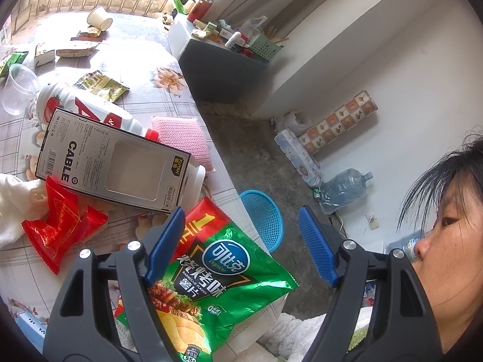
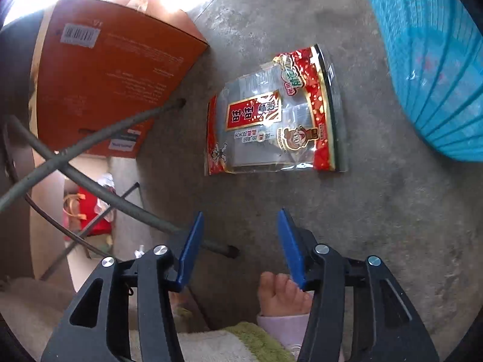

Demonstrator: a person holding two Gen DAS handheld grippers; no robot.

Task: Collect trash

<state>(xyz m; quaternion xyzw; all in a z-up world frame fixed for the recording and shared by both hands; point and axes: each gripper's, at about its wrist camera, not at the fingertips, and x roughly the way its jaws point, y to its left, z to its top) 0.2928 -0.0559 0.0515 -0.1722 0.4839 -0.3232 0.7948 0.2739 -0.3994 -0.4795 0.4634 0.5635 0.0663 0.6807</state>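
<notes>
In the left wrist view my left gripper (image 1: 241,232) is open above the table edge, its left finger over a green barbecue chip bag (image 1: 208,283). Nearby lie a red wrapper (image 1: 57,229), a grey cable box (image 1: 111,160), a strawberry milk bottle (image 1: 84,108) and a blue mesh bin (image 1: 265,217) on the floor. In the right wrist view my right gripper (image 2: 241,232) is open and empty above the concrete floor, short of a red and clear snack bag (image 2: 271,114). The blue bin (image 2: 428,57) stands at the right.
An orange cardboard box (image 2: 111,69) and crossed metal table legs (image 2: 99,150) stand left of the snack bag. A bare foot (image 2: 283,295) is under my right gripper. The table holds a pink cloth (image 1: 184,138), a clear cup (image 1: 18,87) and several wrappers.
</notes>
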